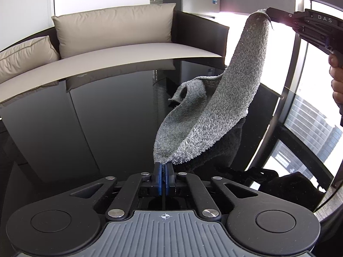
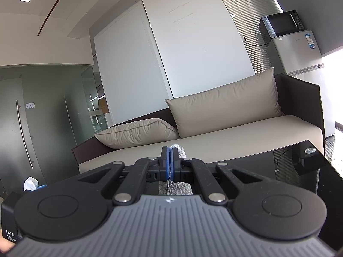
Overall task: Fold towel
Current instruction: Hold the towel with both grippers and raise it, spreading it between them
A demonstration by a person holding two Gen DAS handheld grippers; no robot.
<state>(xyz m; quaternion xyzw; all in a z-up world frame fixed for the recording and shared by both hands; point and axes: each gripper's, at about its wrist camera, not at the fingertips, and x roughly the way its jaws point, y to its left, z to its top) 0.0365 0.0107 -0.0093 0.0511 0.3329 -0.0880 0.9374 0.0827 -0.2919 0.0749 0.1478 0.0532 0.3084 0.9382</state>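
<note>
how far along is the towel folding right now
Early stage. Done: both tools are shut on the fluffy grey towel, the left tool at a near corner, the right tool holding another corner high. In hand: the towel hangs slack between them, partly on the glossy black table. Left: no fold is made yet.

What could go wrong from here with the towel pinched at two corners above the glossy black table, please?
1. The left gripper pinches only the very tip of the grey towel, so that corner might slip out under tension.
2. A curled flap between the held corners sags toward the black table; laying it down now could trap a crease.
3. The right gripper also grips close to the edge, so a hard pull risks losing it.
</note>
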